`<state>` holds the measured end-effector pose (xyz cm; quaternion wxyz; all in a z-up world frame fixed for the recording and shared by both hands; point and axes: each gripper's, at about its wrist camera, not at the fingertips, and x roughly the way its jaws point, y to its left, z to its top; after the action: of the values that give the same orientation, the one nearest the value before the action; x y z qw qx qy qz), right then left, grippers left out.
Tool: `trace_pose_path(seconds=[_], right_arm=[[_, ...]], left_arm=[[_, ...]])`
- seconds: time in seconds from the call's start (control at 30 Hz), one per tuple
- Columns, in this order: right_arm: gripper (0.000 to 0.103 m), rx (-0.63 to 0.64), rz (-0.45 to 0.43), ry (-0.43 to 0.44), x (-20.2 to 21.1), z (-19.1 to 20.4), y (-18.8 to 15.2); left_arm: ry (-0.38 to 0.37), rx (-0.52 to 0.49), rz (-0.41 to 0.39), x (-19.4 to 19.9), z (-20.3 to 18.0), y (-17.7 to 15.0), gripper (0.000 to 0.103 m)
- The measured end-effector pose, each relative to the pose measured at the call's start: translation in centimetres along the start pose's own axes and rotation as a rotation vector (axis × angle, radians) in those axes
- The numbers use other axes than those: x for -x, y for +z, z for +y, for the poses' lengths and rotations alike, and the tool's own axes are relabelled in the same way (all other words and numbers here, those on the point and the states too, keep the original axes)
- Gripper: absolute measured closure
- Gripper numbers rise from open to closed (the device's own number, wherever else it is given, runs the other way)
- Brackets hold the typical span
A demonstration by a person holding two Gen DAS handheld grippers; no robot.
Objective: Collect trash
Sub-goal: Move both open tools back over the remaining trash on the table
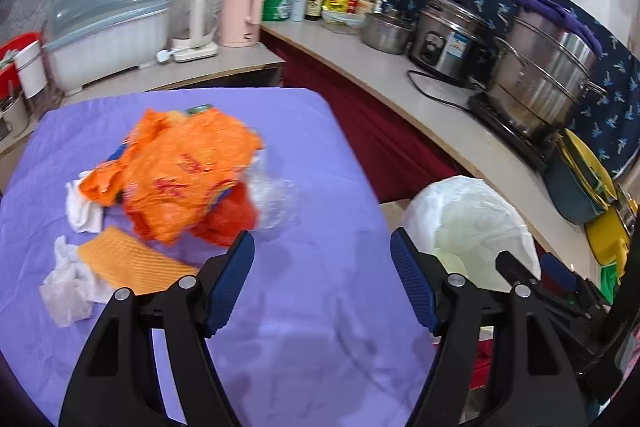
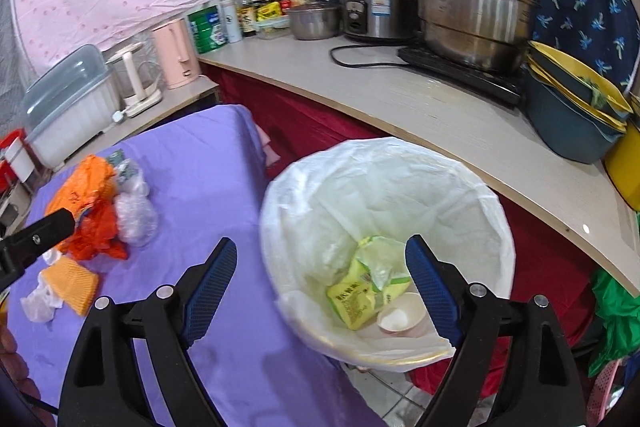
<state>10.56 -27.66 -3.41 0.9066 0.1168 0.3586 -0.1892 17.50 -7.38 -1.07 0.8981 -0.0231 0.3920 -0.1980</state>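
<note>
Both claws stand with jaws apart and hold nothing. The left claw [image 1: 322,275] hangs over the purple cloth-covered tabletop [image 1: 312,347]; the right claw [image 2: 320,283] hangs at the tabletop's right edge, over the rim of the round bin lined with a thin white plastic bag [image 2: 480,195].

The remaining trash lies forward and to the left of the left claw, which is judged the nearer of the two; the right claw sees the pile well off to its left. The crumpled orange plastic bag with red print [image 1: 180,179], thin and creased, forms the bulk of the heap. A wad of clear film [image 1: 276,195] lies against its right side, nearest the left claw's left finger. A flat yellow ribbed sponge-like pad [image 1: 128,263] lies with its long axis running diagonally, beside white crumpled plastic [image 1: 66,291].

In the bin lie a yellow-green packet [image 2: 360,303] and a small white paper cup [image 2: 398,315].
</note>
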Motion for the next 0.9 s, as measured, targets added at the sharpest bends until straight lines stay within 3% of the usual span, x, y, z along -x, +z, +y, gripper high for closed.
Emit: trace_pose_path(seconds=[0.5, 0.67, 0.9], right_arm=[[0.02, 0.148, 0.006, 0.137, 1.3, 11.1, -0.7], [0.02, 0.183, 0.016, 0.183, 1.4, 14.2, -1.0], [0.02, 0.217, 0.041, 0.239, 0.8, 18.4, -1.4]], left_arm=[[0.168, 0.161, -0.013, 3.4, 12.0, -2.3, 0.031], [0.227, 0.209, -0.017, 4.3, 15.6, -3.5, 0.024], [0.269, 0.269, 0.013, 4.2, 19.7, -5.1, 0.024]])
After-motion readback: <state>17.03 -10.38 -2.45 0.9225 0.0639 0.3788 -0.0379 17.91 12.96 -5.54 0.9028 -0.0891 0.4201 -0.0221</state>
